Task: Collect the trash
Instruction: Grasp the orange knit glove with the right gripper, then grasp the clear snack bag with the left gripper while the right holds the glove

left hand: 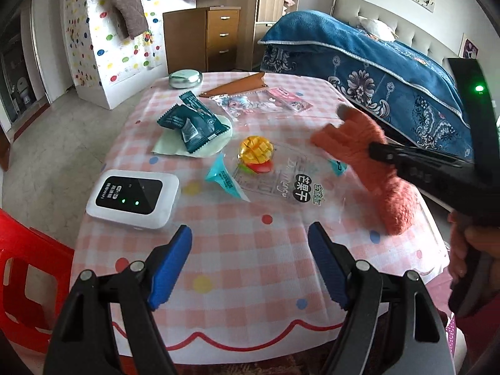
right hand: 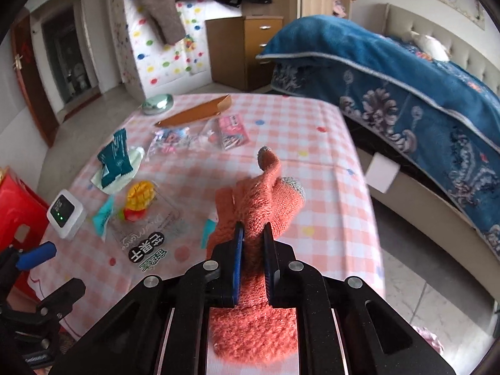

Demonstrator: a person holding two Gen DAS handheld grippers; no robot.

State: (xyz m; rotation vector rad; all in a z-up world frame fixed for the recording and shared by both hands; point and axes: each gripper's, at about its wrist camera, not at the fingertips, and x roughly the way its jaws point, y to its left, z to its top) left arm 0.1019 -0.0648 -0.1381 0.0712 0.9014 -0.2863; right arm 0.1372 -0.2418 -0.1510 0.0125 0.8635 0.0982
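Observation:
My right gripper [right hand: 253,234] is shut on an orange knit glove [right hand: 265,197] and holds it above the checked tablecloth [right hand: 312,187]; the glove [left hand: 375,162] also shows in the left wrist view. My left gripper [left hand: 250,243] is open and empty near the table's front edge. A clear dried-mango bag [left hand: 281,178] with a mango picture lies in the middle. Dark teal snack wrappers [left hand: 193,122] lie on a pale green sheet [left hand: 168,143] behind it. A clear packet with cartoon print [left hand: 265,100] lies further back.
A white wifi device [left hand: 132,198] sits at the table's left. A silver oval case [left hand: 185,78] and a brown leather pouch [left hand: 237,86] lie at the far edge. A red plastic stool [left hand: 22,268] stands left. A bed with a blue blanket [left hand: 390,78] is right.

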